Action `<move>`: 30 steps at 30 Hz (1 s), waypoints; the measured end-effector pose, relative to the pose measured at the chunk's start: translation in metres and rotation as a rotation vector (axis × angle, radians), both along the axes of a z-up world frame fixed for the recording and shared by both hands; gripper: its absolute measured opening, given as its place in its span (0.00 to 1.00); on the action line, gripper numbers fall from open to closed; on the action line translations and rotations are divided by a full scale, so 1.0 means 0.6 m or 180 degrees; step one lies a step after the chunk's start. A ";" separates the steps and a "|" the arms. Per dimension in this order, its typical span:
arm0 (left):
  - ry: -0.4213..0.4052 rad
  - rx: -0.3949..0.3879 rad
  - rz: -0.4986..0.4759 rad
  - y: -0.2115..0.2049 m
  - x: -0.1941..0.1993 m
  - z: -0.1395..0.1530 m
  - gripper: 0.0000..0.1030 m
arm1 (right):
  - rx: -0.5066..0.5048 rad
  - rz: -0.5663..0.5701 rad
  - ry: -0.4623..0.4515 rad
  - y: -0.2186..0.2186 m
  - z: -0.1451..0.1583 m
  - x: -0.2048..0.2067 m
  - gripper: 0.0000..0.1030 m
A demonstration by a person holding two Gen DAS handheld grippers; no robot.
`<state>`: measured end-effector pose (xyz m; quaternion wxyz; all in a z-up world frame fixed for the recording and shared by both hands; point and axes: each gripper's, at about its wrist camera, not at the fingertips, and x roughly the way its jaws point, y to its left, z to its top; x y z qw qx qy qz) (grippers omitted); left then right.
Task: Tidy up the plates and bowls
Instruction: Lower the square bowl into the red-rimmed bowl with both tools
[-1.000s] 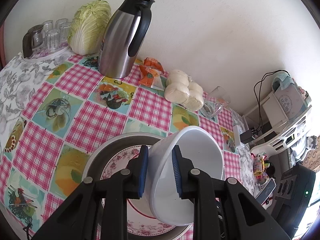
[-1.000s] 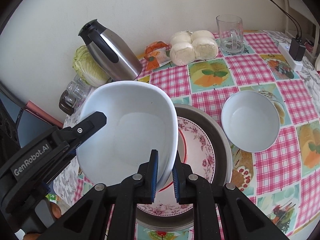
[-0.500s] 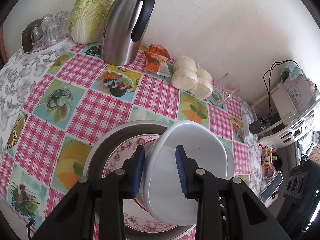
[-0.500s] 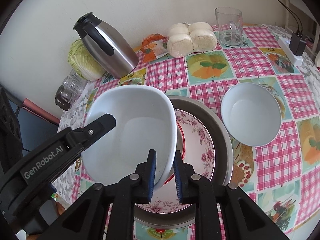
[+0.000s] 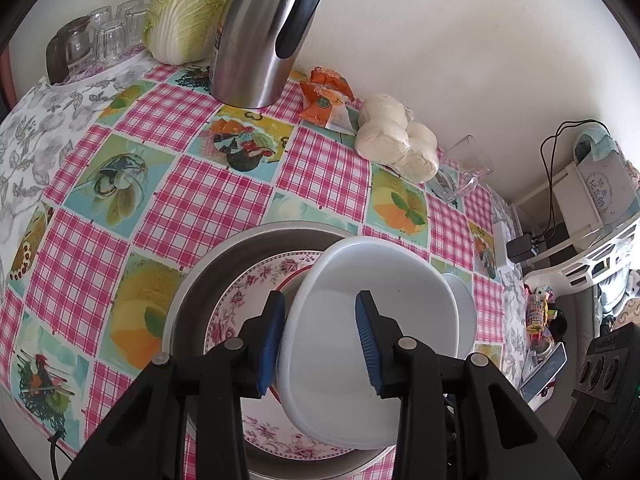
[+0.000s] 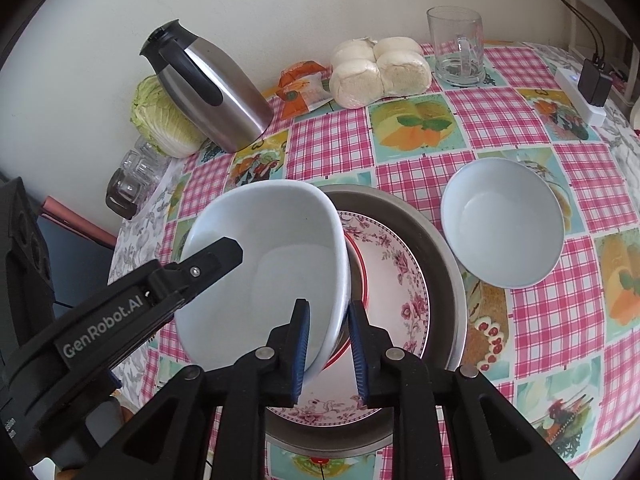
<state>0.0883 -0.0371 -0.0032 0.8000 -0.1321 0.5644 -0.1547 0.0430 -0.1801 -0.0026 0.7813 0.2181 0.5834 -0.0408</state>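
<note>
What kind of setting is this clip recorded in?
Most likely a home dining or kitchen table: a checked fruit-print tablecloth carrying a steel thermos jug, a napa cabbage and bagged steamed buns.

Large white bowl (image 6: 276,264) tilted over floral plate (image 6: 394,276), plate nested in grey metal dish (image 6: 448,280), smaller white bowl (image 6: 504,224) upright just beside on surface (image 6: 460,120)

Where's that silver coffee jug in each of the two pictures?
Left wrist view: the jug stands at top centre, by the wall.
Right wrist view: it leans at upper left.
Shared landmark: the cabbage right beside it in both.
</note>
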 end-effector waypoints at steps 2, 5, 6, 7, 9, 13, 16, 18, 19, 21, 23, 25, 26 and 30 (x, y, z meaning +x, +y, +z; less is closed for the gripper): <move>0.0035 0.0000 0.0014 0.001 0.001 -0.003 0.37 | 0.0005 -0.0005 -0.0003 0.000 0.000 0.000 0.23; 0.0083 -0.0010 0.0033 0.003 0.003 -0.007 0.40 | 0.0018 -0.0005 -0.0007 -0.001 -0.001 0.000 0.24; 0.0085 -0.0001 0.0037 0.003 0.003 -0.008 0.40 | 0.0017 -0.0002 -0.0008 -0.001 -0.001 0.000 0.24; 0.0082 0.0012 0.0041 0.003 0.003 -0.008 0.40 | 0.0015 -0.0002 -0.0009 -0.001 -0.001 0.001 0.24; 0.0082 0.0007 0.0047 0.004 0.004 -0.008 0.41 | 0.0009 -0.0002 -0.0013 0.000 0.000 0.001 0.25; 0.0083 0.0002 0.0048 0.005 0.004 -0.008 0.41 | 0.0015 -0.0001 -0.0013 -0.001 0.000 0.001 0.25; 0.0083 -0.0001 0.0047 0.005 0.004 -0.008 0.41 | 0.0016 -0.0001 -0.0013 -0.001 0.000 0.001 0.25; 0.0085 -0.0008 0.0054 0.005 0.003 -0.008 0.41 | 0.0026 -0.0007 -0.0011 -0.002 0.000 0.001 0.25; 0.0086 -0.0015 0.0056 0.006 0.004 -0.007 0.42 | 0.0030 -0.0008 -0.0009 -0.002 0.000 0.001 0.25; 0.0084 -0.0026 0.0062 0.007 0.004 -0.006 0.43 | 0.0033 -0.0010 -0.0004 -0.002 0.000 0.001 0.25; 0.0085 -0.0034 0.0065 0.008 0.004 -0.006 0.43 | 0.0030 -0.0006 -0.0004 -0.002 0.001 0.001 0.25; 0.0086 -0.0041 0.0066 0.009 0.003 -0.005 0.43 | 0.0032 -0.0008 -0.0004 -0.002 0.001 0.001 0.25; 0.0084 -0.0045 0.0069 0.010 0.003 -0.005 0.43 | 0.0033 -0.0007 -0.0006 -0.001 0.002 0.001 0.25; 0.0067 -0.0059 0.0088 0.012 0.004 -0.001 0.43 | 0.0037 -0.0005 -0.0019 -0.002 0.004 0.002 0.25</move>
